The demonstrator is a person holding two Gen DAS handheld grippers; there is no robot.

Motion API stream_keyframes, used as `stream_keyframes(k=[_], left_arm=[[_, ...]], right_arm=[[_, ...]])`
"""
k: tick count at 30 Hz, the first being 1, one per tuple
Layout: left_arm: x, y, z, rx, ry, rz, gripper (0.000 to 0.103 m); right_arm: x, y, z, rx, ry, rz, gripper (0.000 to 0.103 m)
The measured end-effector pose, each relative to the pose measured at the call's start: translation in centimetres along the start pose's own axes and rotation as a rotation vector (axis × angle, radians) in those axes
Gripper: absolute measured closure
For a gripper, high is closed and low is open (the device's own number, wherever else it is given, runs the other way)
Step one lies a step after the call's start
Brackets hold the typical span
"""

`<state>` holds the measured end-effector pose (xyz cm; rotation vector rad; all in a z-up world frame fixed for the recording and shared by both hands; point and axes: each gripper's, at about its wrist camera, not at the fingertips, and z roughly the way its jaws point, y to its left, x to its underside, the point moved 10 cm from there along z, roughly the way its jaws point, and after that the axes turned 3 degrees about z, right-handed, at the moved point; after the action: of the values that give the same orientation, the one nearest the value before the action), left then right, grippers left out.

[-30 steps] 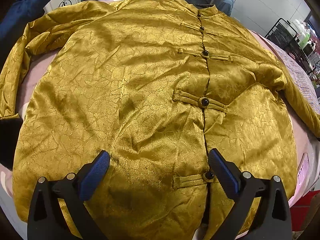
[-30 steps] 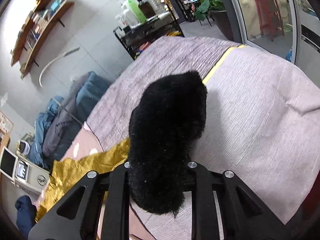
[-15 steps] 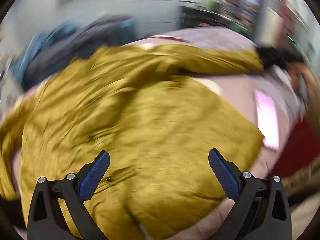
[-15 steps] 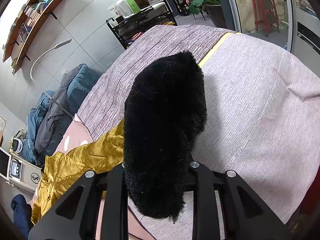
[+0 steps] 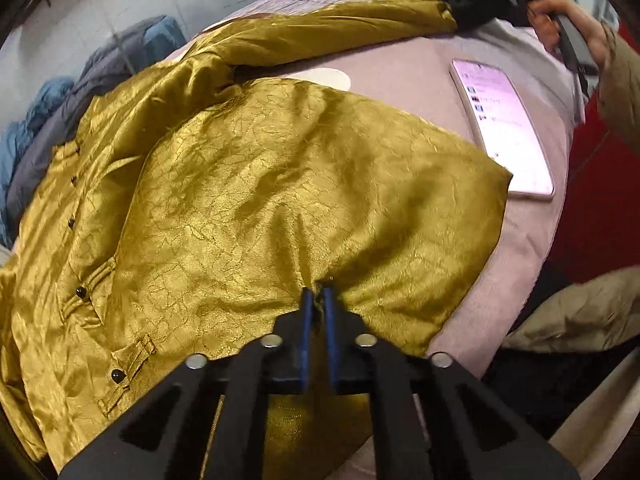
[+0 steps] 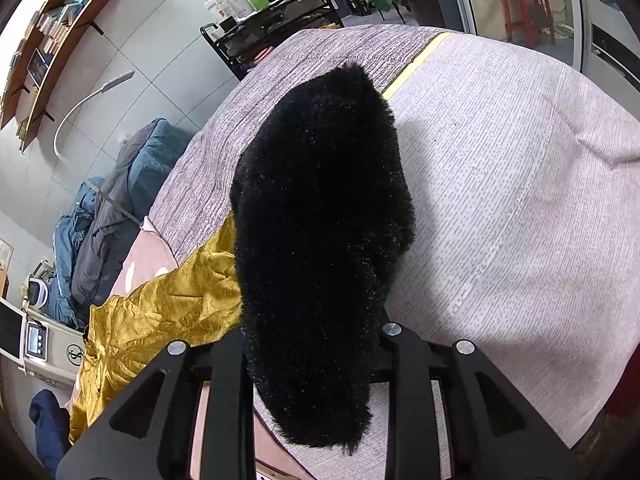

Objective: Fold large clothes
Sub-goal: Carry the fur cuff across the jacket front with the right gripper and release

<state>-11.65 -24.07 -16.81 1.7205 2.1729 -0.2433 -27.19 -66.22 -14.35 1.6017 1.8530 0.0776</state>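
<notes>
Here the left wrist view alone shows the gold jacket spread on the bed, beside a phone, its hem pinched in the clenched left hand-held gripper. Only the right wrist view shows the right hand-held gripper grasping the black fur cuff, jaws easing apart.

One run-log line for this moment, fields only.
left gripper: shut on jacket hem | right gripper: holding black fur cuff | gold jacket: flat, unfolded | phone: beside jacket
</notes>
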Motion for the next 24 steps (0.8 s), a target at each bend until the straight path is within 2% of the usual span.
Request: stream_keyframes(k=[3, 4, 6, 7, 8, 10, 12, 14, 15, 17, 18, 19, 21, 24], left_arm=[[-1.1, -1.6, -3.0, 0.140, -0.068, -0.006, 0.102], [-1.1, -2.6, -4.3, 0.208, -0.090, 0.018, 0.103], [-0.7, -4.4, -5.9, 0.355, -0.102, 0.002, 0.103], [-0.2, -4.6, -5.8, 0.363, -0.090, -0.007, 0.103], [0.5, -4.7, -5.6, 0.338, -0.075, -0.017, 0.103], [1.6, -2.7, -3.6, 0.215, -0.027, -0.048, 0.103], [1.8, -1.2, -3.0, 0.206, -0.024, -0.107, 0.103], [1.5, 0.1, -3.7, 0.197, -0.059, -0.163, 0.099], [1.4, 0.6, -4.1, 0.183, -0.075, -0.171, 0.094], [1.1, 2.0, -4.6, 0.124, -0.102, -0.184, 0.034], [0.9, 2.7, -4.5, 0.090, -0.115, -0.194, 0.026], [0.9, 3.4, -4.8, 0.076, -0.133, -0.206, 0.024], [0.6, 4.3, -4.8, 0.095, -0.139, -0.238, 0.024], [1.3, 5.6, -4.7, 0.074, -0.141, -0.286, 0.024]], right_arm=[[-0.1, 0.0, 0.0, 0.004, 0.000, -0.005, 0.078], [-0.1, -0.1, 0.0, 0.005, 0.002, -0.003, 0.078], [-0.2, -0.1, 0.1, 0.008, 0.004, 0.004, 0.078], [-0.3, -0.1, 0.1, 0.008, 0.003, 0.008, 0.078], [-0.3, -0.1, 0.1, 0.012, 0.002, 0.009, 0.078], [-0.2, 0.1, 0.1, 0.023, -0.002, 0.002, 0.078], [-0.2, 0.2, 0.0, 0.037, -0.007, -0.013, 0.078], [-0.2, 0.4, -0.1, 0.050, -0.009, -0.022, 0.078], [-0.3, 0.6, -0.2, 0.060, -0.013, -0.031, 0.078], [-0.7, 1.5, -0.5, 0.082, -0.032, -0.065, 0.079], [-0.9, 2.1, -0.7, 0.086, -0.043, -0.082, 0.079], [-1.1, 3.2, -1.0, 0.087, -0.059, -0.109, 0.079], [-1.3, 5.6, -1.5, 0.081, -0.080, -0.164, 0.079], [-1.3, 11.0, -2.1, 0.054, -0.114, -0.300, 0.079]])
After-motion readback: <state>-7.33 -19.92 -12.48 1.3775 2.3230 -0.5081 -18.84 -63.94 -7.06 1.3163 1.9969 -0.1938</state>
